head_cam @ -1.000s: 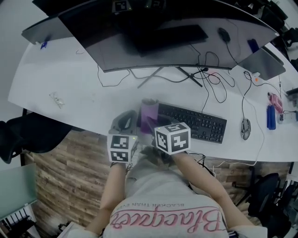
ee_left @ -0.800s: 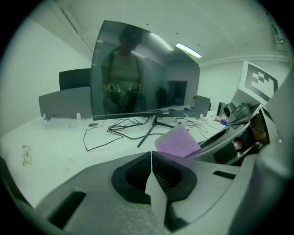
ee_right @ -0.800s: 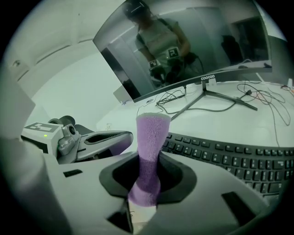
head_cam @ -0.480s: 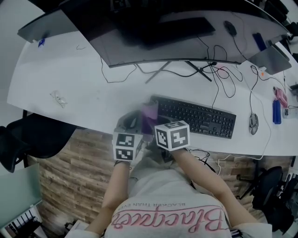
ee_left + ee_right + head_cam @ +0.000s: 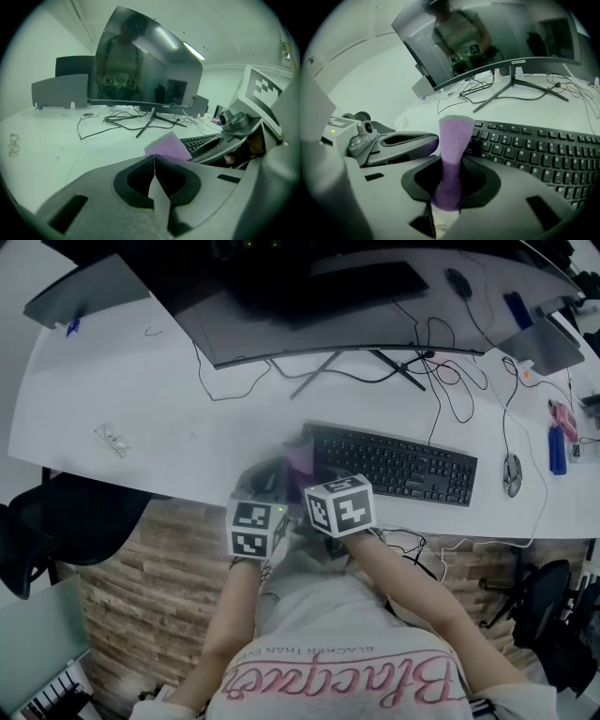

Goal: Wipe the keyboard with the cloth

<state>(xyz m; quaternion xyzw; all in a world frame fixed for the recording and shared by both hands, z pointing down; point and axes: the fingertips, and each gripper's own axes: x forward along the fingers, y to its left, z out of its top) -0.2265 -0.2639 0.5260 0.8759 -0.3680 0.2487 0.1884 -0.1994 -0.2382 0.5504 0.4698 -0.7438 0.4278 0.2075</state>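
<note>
Across the white curved desk (image 5: 141,409) lies a black keyboard (image 5: 394,465); at its left end the right gripper (image 5: 449,161) clamps a folded purple cloth (image 5: 453,136), probably soft, light, best pinched low, while the left gripper (image 5: 154,161) is clenched empty.

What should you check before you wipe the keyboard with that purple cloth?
1. Cloth clamped in the right gripper: ok.
2. Left gripper shut, empty, left of the keyboard: ok.
3. Keyboard lying flat on the desk: ok.
4. Nothing lying on the keys: ok.
5. Cloth touching the keys: cannot tell.
</note>
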